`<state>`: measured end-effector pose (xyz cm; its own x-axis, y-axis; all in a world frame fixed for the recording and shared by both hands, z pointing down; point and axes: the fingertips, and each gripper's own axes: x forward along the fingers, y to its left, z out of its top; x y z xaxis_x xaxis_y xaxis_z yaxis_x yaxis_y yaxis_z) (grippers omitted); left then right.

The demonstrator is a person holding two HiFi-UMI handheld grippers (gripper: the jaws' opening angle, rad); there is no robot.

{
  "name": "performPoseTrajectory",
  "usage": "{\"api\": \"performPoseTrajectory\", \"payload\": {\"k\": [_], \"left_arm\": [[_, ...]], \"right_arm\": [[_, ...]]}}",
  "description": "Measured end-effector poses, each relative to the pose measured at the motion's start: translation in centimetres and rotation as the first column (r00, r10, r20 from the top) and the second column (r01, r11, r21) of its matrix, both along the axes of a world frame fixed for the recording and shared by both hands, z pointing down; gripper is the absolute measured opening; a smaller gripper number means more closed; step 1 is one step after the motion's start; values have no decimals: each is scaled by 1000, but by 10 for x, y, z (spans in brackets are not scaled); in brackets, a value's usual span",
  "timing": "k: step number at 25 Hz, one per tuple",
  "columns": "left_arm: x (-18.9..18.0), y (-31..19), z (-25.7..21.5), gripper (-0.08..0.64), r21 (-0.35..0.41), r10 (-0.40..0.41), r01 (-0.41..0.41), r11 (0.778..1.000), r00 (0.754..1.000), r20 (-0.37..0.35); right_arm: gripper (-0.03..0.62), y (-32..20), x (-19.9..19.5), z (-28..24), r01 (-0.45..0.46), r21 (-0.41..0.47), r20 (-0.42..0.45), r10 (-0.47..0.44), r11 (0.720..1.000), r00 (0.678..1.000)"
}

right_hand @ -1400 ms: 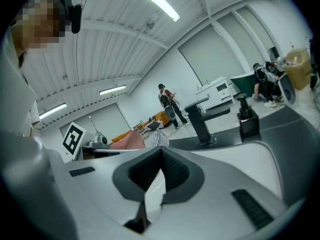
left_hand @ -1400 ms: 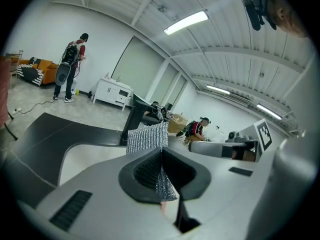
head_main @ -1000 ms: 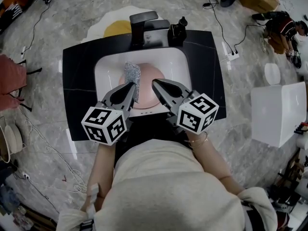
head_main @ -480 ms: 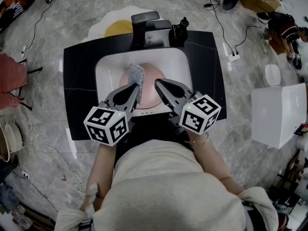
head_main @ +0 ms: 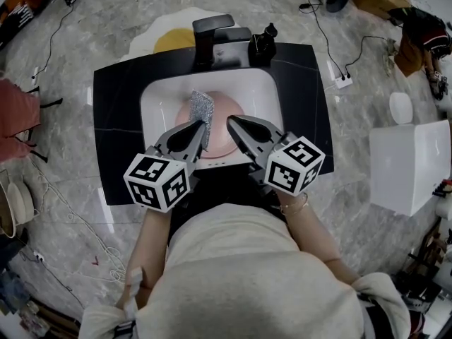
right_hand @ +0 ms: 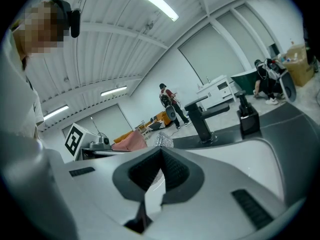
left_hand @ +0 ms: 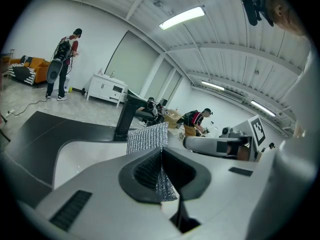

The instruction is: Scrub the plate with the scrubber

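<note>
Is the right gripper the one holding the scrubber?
No, the silver scrubber is clamped in the left gripper, while the right gripper is shut with nothing between its jaws.

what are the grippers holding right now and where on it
The left gripper clamps the scrubber by its near end; the right gripper is shut on nothing.

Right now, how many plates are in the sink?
1: a pink plate in the white basin, partly covered by the scrubber that the left gripper holds. Another beneath it would be hidden.
</note>
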<state>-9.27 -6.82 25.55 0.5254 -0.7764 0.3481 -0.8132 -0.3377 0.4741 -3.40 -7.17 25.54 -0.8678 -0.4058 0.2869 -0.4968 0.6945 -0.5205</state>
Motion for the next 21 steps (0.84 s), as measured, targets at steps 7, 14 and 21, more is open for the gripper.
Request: {"api": "performPoseTrajectory", "payload": {"k": [7,14,21], "left_arm": [[-4,1,3,28,-6,-3,3,1000,1000,-3],[-8,3,5,28,-12,-4,4,1000,1000,-11],[-9,4,5,28,-16,-7,7,1000,1000,-18]], "right_arm": [[6,2,-4,4,12,-6,-6,-12,1000,1000],[6,6,-6,7,11,-22,-15,-11,1000,1000],[6,7,-5,9,6,-30,-19,-6,1000,1000]]}}
